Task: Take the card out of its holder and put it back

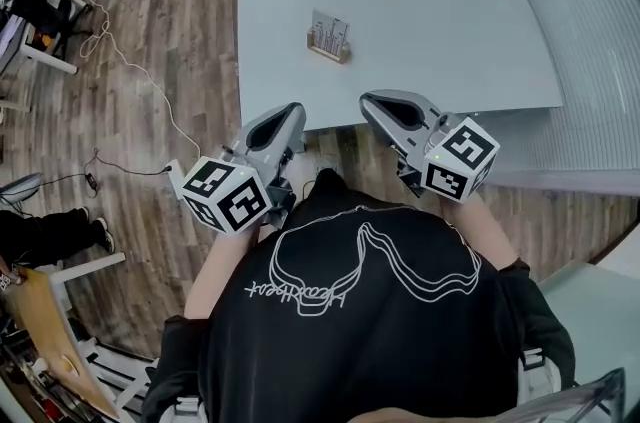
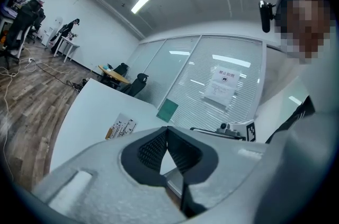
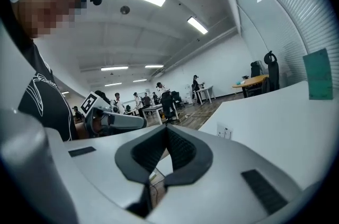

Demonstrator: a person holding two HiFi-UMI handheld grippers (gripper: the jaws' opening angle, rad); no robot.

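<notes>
The card (image 1: 330, 29) stands in its holder (image 1: 328, 54) on the counter (image 1: 430, 61), well apart from my left gripper (image 1: 293, 114) and right gripper (image 1: 372, 101) (both pressed together, empty); I judge it light and bendable, best pinched at its top edge.

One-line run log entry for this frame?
left tongs: shut, empty | right tongs: shut, empty | card: standing in holder on table, clear of both tongs
</notes>
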